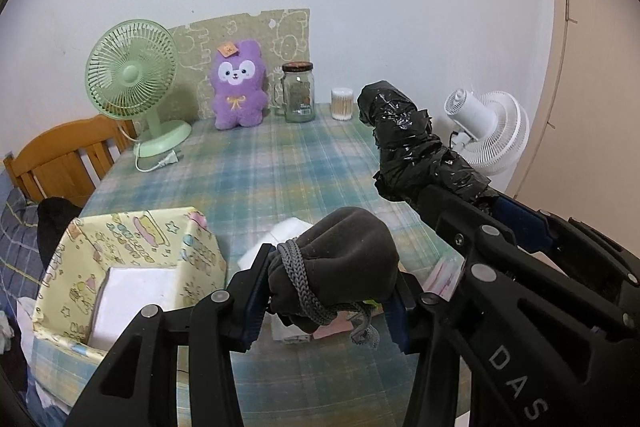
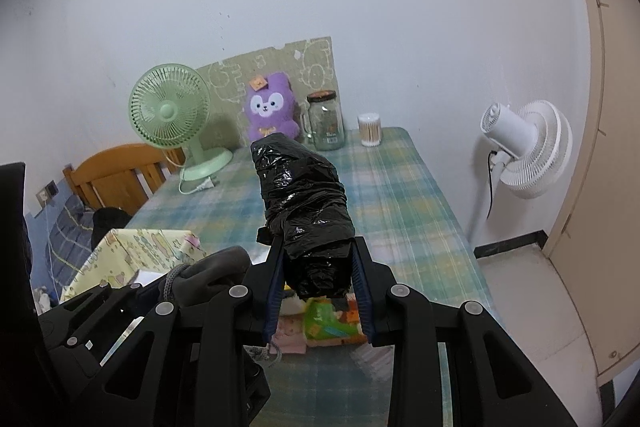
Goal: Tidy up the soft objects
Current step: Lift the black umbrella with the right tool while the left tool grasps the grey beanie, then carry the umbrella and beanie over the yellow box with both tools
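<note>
Black linkage grippers (image 1: 328,291), blue finger pads (image 1: 256,295), silver rivets, white "DAS" lettering.

You have open tabletop (image 1: 256,171) through the middle. Along the far edge stand the fan (image 1: 132,83), plush (image 1: 239,87), jar (image 1: 298,93) and swab tub (image 1: 342,103). The box (image 1: 132,267) blocks the near left; packets (image 2: 320,323) lie below your fingers.

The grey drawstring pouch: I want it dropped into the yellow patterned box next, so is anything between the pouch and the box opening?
Nothing visible. The grey drawstring pouch is clamped in the left gripper, and the yellow patterned box sits open just left of it, with white items inside.
</note>
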A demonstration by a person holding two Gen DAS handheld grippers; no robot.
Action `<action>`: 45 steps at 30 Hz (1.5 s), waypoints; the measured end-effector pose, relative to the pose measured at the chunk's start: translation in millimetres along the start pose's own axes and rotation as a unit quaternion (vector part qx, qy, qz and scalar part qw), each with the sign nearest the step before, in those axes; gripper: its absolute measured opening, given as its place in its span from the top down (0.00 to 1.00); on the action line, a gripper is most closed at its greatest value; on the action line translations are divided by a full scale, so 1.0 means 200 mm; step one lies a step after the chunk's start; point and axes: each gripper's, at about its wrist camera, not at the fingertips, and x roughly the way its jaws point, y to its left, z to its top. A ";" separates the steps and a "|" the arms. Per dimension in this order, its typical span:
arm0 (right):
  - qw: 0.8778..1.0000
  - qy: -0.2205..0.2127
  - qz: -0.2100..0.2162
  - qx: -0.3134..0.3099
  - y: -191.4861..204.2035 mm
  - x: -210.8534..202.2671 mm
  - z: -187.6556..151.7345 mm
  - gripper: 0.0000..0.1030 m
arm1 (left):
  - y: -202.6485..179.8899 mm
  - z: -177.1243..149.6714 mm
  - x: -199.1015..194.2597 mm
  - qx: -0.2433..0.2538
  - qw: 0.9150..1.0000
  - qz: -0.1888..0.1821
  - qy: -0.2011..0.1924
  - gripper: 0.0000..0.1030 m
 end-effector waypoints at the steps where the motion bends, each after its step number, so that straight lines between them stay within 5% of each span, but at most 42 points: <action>1: 1.000 0.000 0.000 0.001 0.01 0.00 0.01 0.66 | 0.01 0.00 -0.01 0.000 1.000 0.000 -0.001 0.51; 45: 0.994 0.044 0.067 -0.069 0.71 0.25 0.06 0.66 | 0.69 0.00 -0.09 -0.025 0.998 0.052 -0.009 0.50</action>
